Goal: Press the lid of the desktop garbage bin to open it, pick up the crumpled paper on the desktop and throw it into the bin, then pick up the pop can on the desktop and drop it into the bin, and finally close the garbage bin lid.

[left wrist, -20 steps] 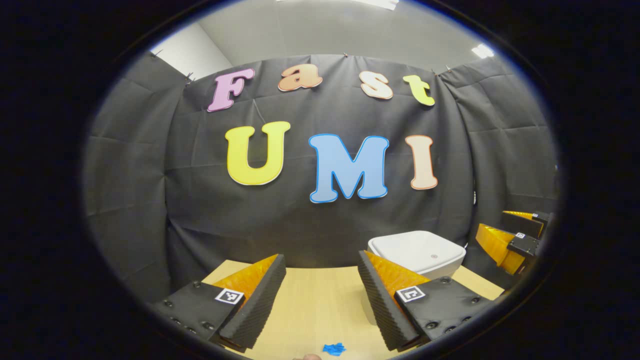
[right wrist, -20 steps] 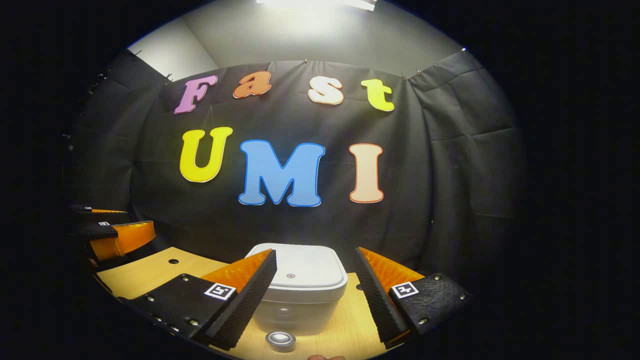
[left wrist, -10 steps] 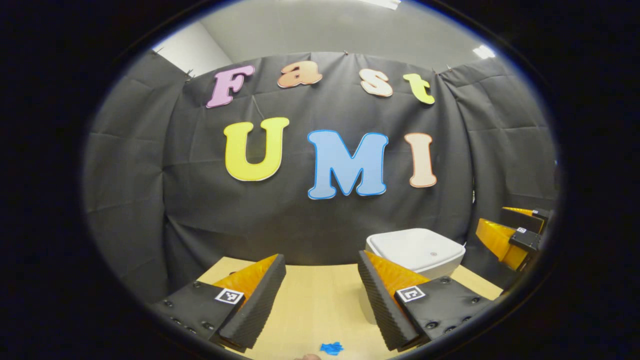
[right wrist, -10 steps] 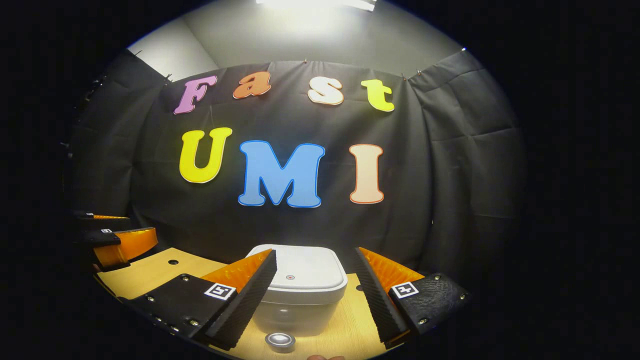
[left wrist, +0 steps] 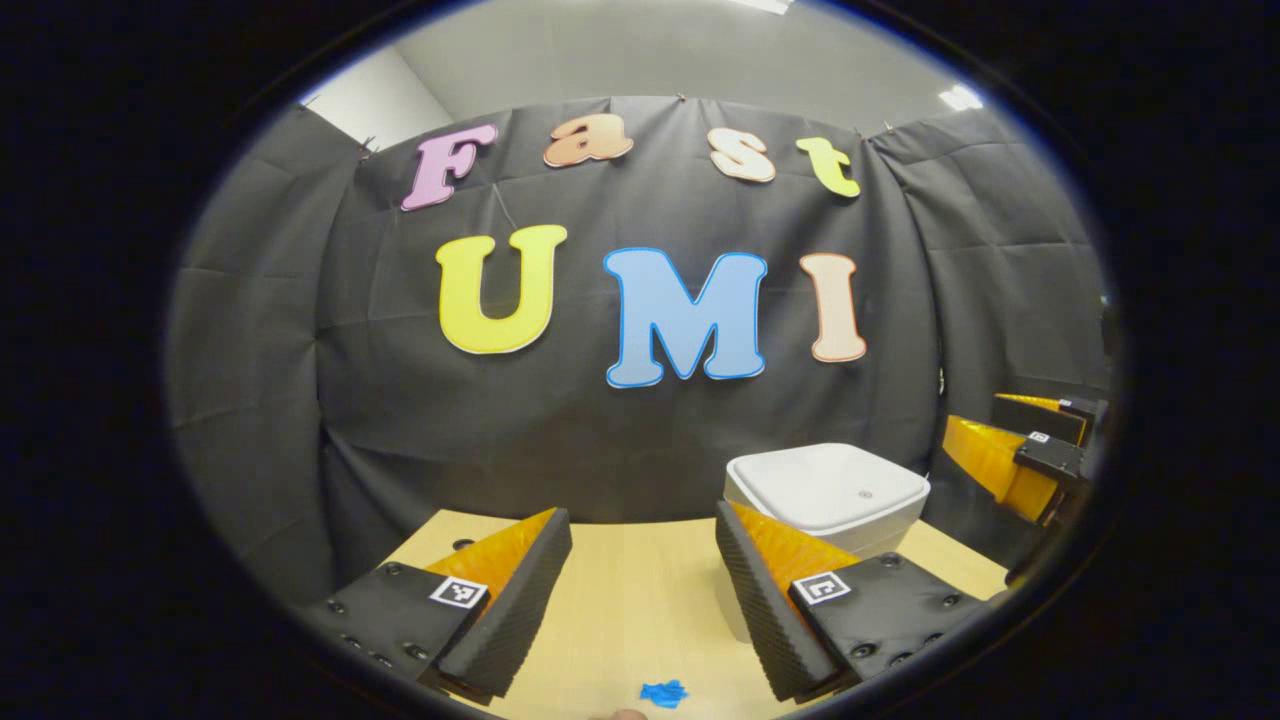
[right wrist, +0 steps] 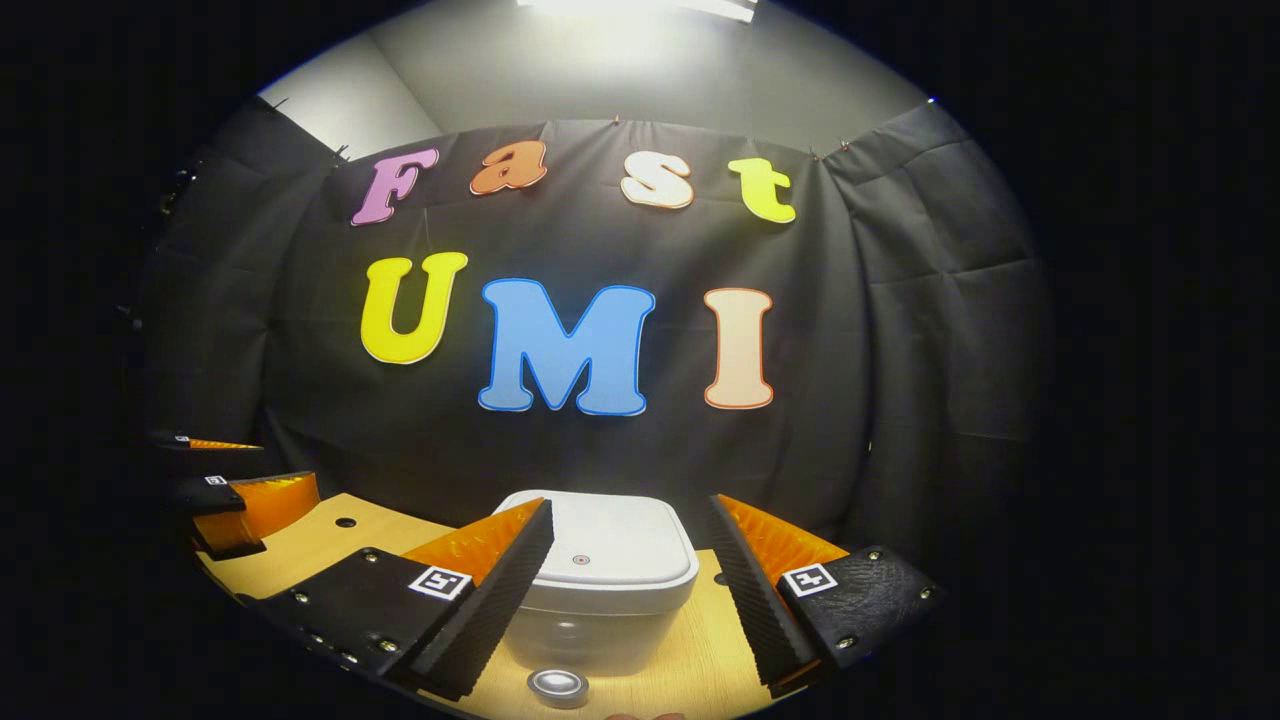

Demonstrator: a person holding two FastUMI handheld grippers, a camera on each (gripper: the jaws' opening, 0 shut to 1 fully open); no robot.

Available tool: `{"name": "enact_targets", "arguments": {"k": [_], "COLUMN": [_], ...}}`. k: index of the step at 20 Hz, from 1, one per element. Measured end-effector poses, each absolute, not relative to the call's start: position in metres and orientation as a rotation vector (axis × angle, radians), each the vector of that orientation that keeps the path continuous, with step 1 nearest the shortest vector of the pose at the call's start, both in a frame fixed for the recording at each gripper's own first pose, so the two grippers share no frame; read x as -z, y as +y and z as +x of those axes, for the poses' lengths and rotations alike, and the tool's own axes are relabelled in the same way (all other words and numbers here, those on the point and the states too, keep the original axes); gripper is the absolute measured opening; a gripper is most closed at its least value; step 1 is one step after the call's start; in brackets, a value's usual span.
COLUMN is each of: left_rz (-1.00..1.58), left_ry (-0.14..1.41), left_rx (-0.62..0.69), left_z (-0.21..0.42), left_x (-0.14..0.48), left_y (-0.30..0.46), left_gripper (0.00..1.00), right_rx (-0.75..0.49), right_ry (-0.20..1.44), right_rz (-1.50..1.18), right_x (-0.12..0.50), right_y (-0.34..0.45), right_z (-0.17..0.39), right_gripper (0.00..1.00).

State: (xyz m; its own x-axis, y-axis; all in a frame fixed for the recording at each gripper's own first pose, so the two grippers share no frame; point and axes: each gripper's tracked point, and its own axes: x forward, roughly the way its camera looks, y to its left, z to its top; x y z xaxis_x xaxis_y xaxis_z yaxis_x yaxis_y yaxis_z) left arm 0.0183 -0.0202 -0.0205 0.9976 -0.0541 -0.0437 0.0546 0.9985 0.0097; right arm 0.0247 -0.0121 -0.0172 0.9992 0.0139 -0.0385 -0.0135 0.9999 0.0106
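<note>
While both sets of jaws stand released, the bin sits at twelve o'clock of the right gripper, nearer than the left gripper.

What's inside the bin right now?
Can't tell: the lid sits shut on the white bin, covering its inside. The pop can stands on the desk in front, and blue crumpled paper lies on the desk.

In left gripper view, garbage bin rose slightly toward 12 o'clock and right gripper at 3 o'clock did likewise; crumpled paper barely shifted.
</note>
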Motion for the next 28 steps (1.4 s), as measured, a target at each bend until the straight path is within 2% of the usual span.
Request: {"name": "enact_targets", "arguments": {"k": [3,5,7,8,10,11,12,13,14,17,28], "left_rz": [0.012,0.014,0.014,0.013,0.010,0.006,0.004,0.005,0.006,0.008,0.007], "left_ry": [0.042,0.040,0.035,0.032,0.027,0.026,0.023,0.022,0.020,0.016,0.011], "left_rx": [0.053,0.052,0.052,0.052,0.052,0.056,0.057,0.054,0.054,0.050,0.043], "left_z": [0.021,0.023,0.025,0.025,0.026,0.027,0.027,0.028,0.028,0.029,0.028], "left_x": [0.019,0.019,0.015,0.014,0.011,0.010,0.009,0.008,0.007,0.005,0.001], "left_y": [-0.020,-0.019,-0.018,-0.019,-0.018,-0.019,-0.019,-0.019,-0.018,-0.015,-0.014], "left_gripper": [0.95,0.95,0.95,0.95,0.95,0.95,0.95,0.95,0.95,0.95,0.95], "right_rx": [-0.016,-0.024,-0.033,-0.037,-0.057,-0.057,-0.075,-0.078,-0.083,-0.054,-0.118], "right_ry": [0.038,0.042,0.046,0.053,0.071,0.080,0.087,0.099,0.105,0.087,0.186], "right_rz": [-0.001,-0.007,-0.006,-0.004,0.002,0.002,0.009,0.011,0.012,0.028,0.054], "right_x": [0.015,0.015,0.016,0.019,0.024,0.028,0.028,0.031,0.032,0.031,0.064], "right_y": [-0.010,-0.008,-0.006,-0.004,0.000,0.000,0.004,0.005,0.004,-0.001,0.014], "right_z": [0.034,0.039,0.043,0.045,0.047,0.047,0.048,0.049,0.049,0.054,0.065], "right_gripper": [0.96,0.85,0.84,0.75,0.70,0.59,0.59,0.47,0.47,0.18,0.18]}}
